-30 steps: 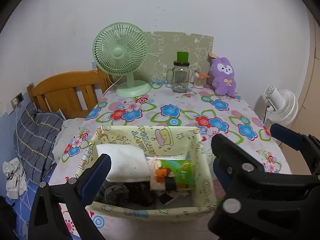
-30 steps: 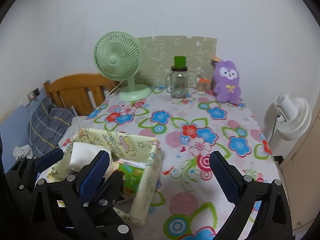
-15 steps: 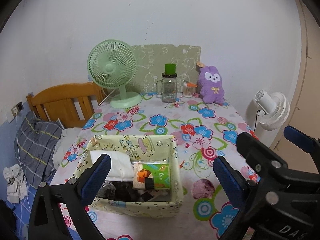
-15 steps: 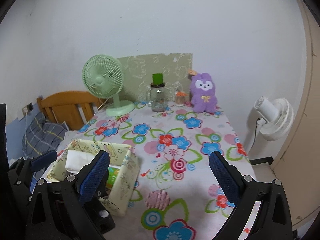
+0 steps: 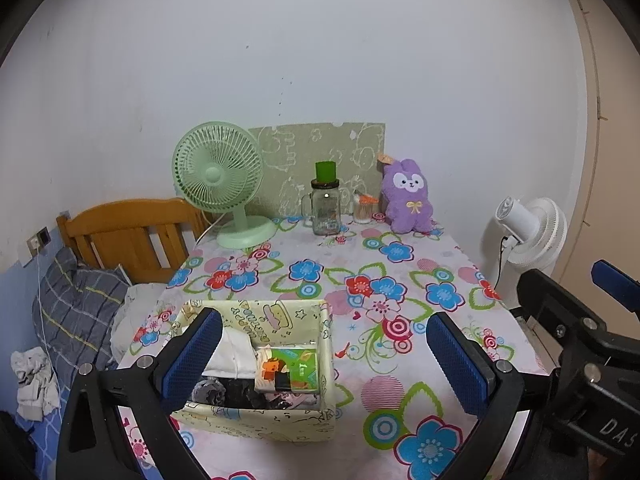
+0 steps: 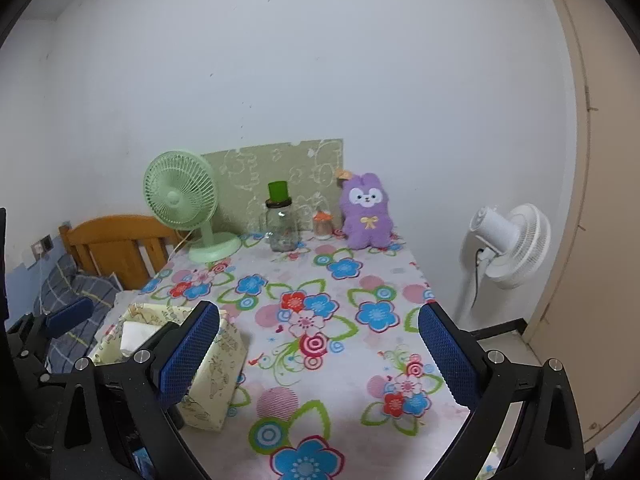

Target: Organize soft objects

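Both tools are spread and hold nothing. The purple plush rabbit (image 6: pixel 366 211) stands upright at the counter's (image 6: pixel 320 360) far edge, ahead of the right tool (image 6: pixel 318 356), which looks nearer to it; the left tool (image 5: pixel 320 354) hangs over the fabric box (image 5: pixel 256 424).
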Demonstrator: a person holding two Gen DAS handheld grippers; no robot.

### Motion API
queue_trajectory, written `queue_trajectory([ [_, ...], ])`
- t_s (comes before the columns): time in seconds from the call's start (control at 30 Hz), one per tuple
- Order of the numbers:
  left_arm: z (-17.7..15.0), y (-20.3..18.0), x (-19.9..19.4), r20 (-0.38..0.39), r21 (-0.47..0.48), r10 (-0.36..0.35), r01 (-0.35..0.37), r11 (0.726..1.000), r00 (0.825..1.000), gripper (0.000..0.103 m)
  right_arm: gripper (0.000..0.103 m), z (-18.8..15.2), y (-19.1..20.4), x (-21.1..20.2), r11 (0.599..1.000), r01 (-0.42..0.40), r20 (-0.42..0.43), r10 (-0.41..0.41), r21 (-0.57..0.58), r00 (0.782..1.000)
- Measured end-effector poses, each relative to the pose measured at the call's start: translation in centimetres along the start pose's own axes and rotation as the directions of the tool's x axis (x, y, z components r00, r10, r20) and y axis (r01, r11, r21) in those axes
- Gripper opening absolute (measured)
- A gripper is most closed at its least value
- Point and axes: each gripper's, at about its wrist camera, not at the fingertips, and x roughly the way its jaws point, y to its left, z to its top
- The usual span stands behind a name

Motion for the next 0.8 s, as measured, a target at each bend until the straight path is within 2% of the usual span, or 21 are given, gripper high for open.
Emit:
queue_trajectory([
  [0.3, 0.2, 0.0, -1.2, 0.021, -0.001, 0.004, -0.004, 1.000, 1.000, 0.103, 0.101, 0.0, -1.2, -1.5, 0.999, 0.033, 0.028, -0.034, 0.020, 0.999],
  [0.8, 0.1, 1.5, -2.2, 0.047, -0.048, 0.023, -0.021, 0.999, 0.999, 0.103, 0.101, 0.2, -1.0, -2.4, 0.999, 0.036, 0.056, -0.036, 0.009, 0.998],
])
